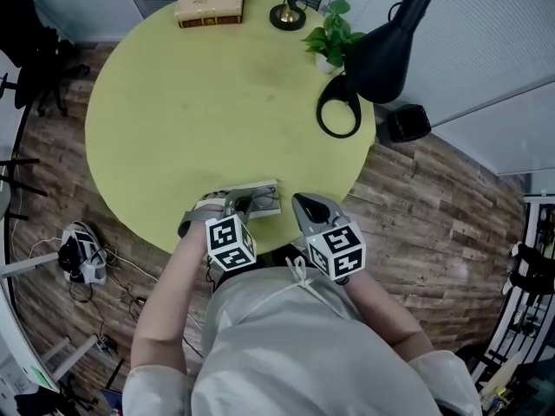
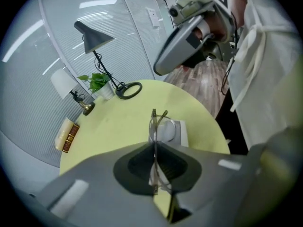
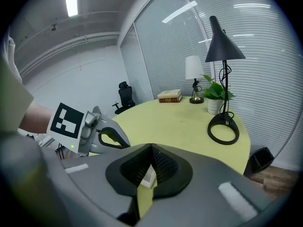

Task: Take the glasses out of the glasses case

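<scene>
The glasses [image 2: 154,126] stand edge-on in the middle of the left gripper view, pinched by the frame between the jaws of the left gripper [image 2: 154,144], with one lens and a temple showing beyond the jaw tips. Just behind them, the pale glasses case [image 2: 179,132] lies on the yellow tabletop [image 2: 132,122]. In the head view it sits at the round tabletop's lower edge [image 1: 264,199], touching or just beside the left gripper [image 1: 232,204].

The right gripper [image 1: 305,208] hangs just right of the case. In its own view its jaws [image 3: 150,148] are pressed together and grip nothing; only tabletop and a white corner show through the slit.

The glasses look lifted clear of the case, so the removal itself seems largely done; whether a temple touches the case I cannot tell. What seems left is carrying them aside and setting them down.

At the tabletop's upper edge stand books [image 1: 210,3], a small lamp [image 1: 289,11], a potted plant [image 1: 332,35] and a black desk lamp [image 1: 381,55].
</scene>
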Motion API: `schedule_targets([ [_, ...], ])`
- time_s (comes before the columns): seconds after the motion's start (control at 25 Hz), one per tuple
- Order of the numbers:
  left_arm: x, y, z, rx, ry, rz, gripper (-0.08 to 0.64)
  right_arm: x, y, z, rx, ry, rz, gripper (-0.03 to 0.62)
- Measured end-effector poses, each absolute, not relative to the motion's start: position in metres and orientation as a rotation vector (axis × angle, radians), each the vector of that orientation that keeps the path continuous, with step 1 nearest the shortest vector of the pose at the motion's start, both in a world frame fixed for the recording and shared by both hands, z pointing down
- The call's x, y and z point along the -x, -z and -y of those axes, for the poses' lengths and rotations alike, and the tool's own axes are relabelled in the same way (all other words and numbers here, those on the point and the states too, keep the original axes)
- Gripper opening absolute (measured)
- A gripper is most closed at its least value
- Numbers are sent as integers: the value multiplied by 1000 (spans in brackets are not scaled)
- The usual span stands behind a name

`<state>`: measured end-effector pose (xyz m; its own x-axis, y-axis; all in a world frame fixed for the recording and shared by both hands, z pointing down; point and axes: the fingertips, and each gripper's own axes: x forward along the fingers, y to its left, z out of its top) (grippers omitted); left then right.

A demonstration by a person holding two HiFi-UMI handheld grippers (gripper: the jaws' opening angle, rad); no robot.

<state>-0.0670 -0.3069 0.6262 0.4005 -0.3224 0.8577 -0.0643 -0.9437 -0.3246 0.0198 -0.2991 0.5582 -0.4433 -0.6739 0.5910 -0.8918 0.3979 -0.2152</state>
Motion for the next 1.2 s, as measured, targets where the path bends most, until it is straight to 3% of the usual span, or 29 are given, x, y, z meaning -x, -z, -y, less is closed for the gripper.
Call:
schedule_targets([
  [0.36, 74, -561, 313, 2617, 1343, -702, 15, -14, -528, 305, -1373, -646, 2311, 0],
  [0.96, 141, -443, 341, 2790, 500, -1597, 15, 15, -481, 321, -1345, -546, 2432, 0],
  [1.2, 161, -431, 343, 2704, 354, -1872, 15, 21, -466, 322, -1366, -506, 2467, 0],
])
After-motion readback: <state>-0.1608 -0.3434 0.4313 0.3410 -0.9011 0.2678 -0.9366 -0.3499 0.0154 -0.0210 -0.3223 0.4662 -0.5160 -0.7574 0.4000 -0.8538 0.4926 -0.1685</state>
